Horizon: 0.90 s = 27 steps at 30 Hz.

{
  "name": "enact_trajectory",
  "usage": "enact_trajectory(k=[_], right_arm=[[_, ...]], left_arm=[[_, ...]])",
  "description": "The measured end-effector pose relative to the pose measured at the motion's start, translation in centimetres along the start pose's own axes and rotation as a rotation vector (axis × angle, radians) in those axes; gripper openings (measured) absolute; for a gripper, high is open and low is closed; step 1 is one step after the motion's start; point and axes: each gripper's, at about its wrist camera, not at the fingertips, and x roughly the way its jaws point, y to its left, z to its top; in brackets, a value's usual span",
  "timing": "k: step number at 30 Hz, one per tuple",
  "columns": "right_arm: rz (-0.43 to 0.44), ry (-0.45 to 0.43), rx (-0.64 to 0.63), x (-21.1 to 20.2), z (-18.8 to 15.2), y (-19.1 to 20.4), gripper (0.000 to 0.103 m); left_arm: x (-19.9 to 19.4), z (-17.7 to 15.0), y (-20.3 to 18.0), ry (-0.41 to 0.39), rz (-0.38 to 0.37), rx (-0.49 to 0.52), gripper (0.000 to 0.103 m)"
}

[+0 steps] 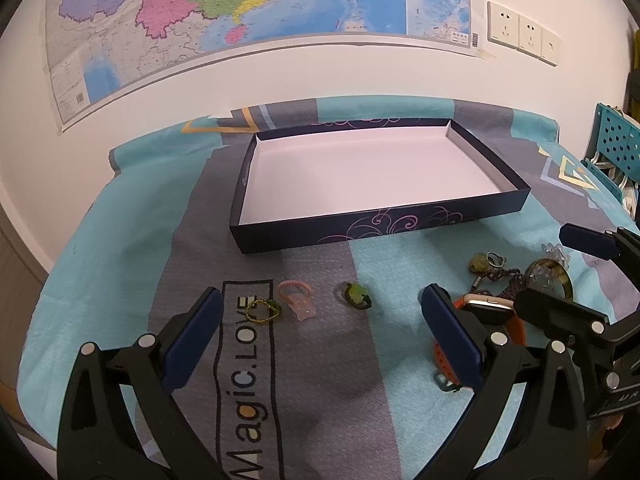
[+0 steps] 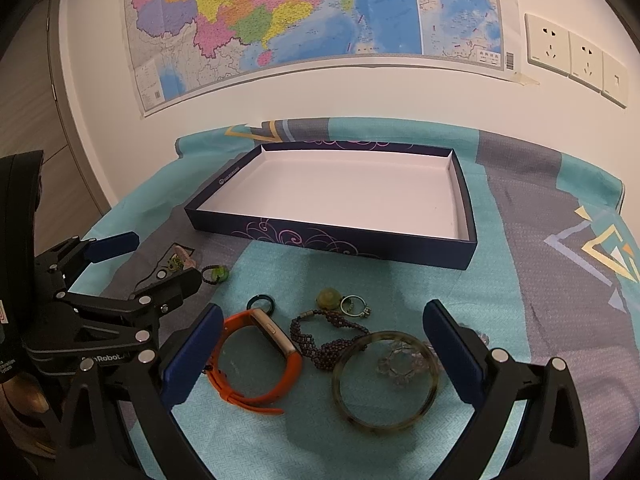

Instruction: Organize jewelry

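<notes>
Box (image 2: pixel 340 196) centre frame, white floor bare: nothing stowed yet. All jewelry on cloth (image 2: pixel 520 320) below it. Right view: watch (image 2: pixel 260 360), bead chain (image 2: pixel 320 344), bangle (image 2: pixel 384 380), rings lower centre. Left view: small rings (image 1: pixel 356 296), pink piece (image 1: pixel 298 300) lower centre. Left gripper (image 1: pixel 322 336) wide, empty. Right gripper (image 2: pixel 323 354) wide, empty, over watch/bangle. Judgement: task at start, all pcs left.

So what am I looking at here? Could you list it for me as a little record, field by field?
surface: patterned cloth
container: dark blue box, nothing inside
right-side jewelry: orange watch, bangle, purple beaded chain
left-side jewelry: pink ring, small green pieces
left gripper: open, holds nothing
right gripper: open, holds nothing
</notes>
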Motion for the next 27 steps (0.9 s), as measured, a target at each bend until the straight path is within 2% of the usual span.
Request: enact_trajectory(k=[27], right_arm=[[-0.001,0.003,-0.002,0.01,0.26,0.06,0.096]], left_arm=[[0.35,-0.18,-0.34,0.016,-0.024,0.012,0.098]])
